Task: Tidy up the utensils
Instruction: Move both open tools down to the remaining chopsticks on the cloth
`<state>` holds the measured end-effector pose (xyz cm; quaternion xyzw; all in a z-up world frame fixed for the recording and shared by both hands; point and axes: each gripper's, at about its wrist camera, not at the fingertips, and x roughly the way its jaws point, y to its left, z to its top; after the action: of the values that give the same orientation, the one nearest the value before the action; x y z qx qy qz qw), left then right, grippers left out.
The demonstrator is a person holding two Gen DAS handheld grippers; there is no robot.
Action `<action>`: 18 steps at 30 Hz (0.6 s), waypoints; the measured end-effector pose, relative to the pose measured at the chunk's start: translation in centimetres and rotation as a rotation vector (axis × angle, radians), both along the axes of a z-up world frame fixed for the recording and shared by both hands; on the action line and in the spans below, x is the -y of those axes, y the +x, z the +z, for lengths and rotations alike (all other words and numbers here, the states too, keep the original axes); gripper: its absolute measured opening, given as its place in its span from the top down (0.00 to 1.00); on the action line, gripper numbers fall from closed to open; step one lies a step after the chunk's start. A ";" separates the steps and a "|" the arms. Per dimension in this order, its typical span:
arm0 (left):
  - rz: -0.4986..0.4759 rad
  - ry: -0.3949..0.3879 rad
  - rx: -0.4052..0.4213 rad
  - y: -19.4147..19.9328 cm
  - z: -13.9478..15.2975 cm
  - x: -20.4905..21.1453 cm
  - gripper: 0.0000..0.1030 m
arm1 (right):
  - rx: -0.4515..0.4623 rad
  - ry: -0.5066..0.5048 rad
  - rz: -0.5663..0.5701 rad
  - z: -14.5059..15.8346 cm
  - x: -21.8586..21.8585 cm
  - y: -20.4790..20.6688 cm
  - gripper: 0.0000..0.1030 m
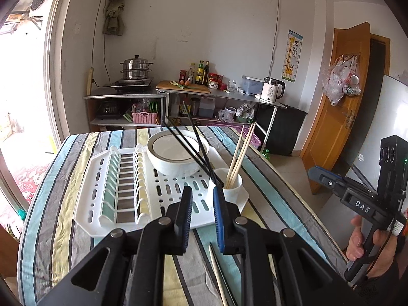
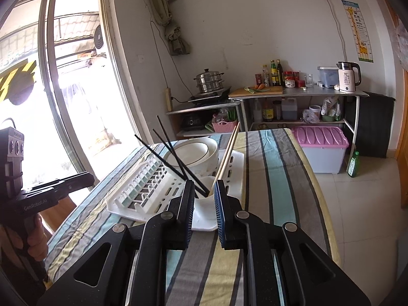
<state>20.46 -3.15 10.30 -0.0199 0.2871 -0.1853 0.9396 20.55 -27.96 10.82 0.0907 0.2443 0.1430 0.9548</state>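
Both the left gripper (image 1: 202, 199) and right gripper (image 2: 203, 192) hold nothing, jaws slightly apart. A careless reach could tip the white cup (image 1: 232, 183), scattering its chopsticks (image 1: 238, 156).

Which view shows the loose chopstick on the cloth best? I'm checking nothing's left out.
The left wrist view: the wooden chopstick lies on the striped cloth, beneath the left tongs. The right wrist view doesn't show it.
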 end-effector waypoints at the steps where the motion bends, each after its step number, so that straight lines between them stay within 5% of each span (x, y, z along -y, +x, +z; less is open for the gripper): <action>1: 0.006 0.001 -0.002 -0.7 -0.5 -0.4 0.83 | 0.001 -0.001 0.005 -0.3 -0.2 -0.8 0.79; 18: 0.060 0.013 -0.038 -9.4 -5.6 -3.3 0.83 | -0.049 0.030 0.048 -3.5 -2.4 -8.7 0.77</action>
<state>11.02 0.12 4.74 -0.0257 0.3052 -0.1548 0.9393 11.85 -25.61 7.37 0.1025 0.2675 0.1671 0.9434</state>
